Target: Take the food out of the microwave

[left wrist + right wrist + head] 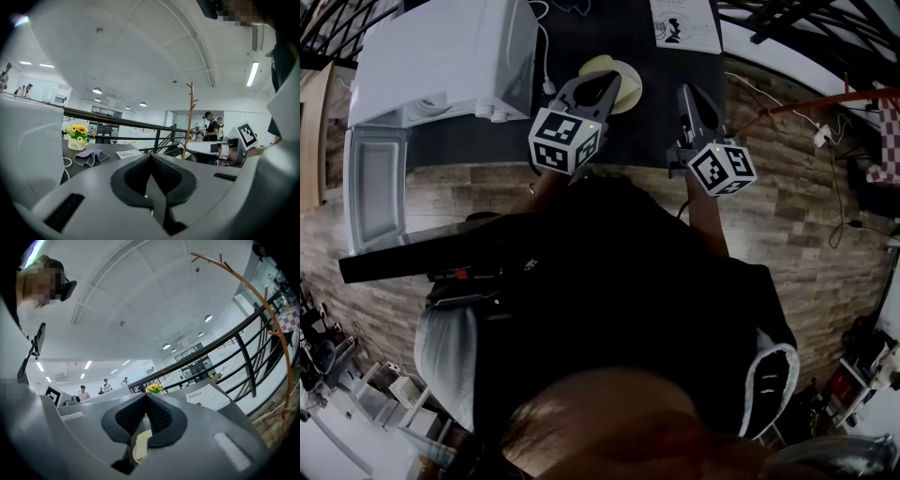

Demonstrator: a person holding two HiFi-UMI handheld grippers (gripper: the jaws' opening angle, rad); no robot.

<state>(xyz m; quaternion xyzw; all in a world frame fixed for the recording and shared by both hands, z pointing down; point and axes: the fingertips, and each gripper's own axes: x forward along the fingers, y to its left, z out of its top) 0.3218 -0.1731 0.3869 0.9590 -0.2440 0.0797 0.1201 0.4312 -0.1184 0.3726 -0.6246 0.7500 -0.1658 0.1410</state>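
Note:
On the dark table (pixel 487 141) stands the white microwave (pixel 441 56), its door (pixel 373 187) swung open toward me at the left. A plate with pale yellow food (pixel 628 89) sits on the table to the right of the microwave. My left gripper (pixel 605 82) hovers over the plate's near edge with its jaws shut and nothing between them. A little to the right of the plate, my right gripper (pixel 685 91) is also shut and empty. In the right gripper view the plate (pixel 139 446) shows low through the gap under the shut jaws.
A printed sheet (pixel 686 23) lies at the table's far right and a white cable (pixel 546 56) runs beside the microwave. A sunflower pot (pixel 77 138) and a purple cloth (pixel 90 157) sit further along. A railing, a coat stand (pixel 191 117) and people are beyond.

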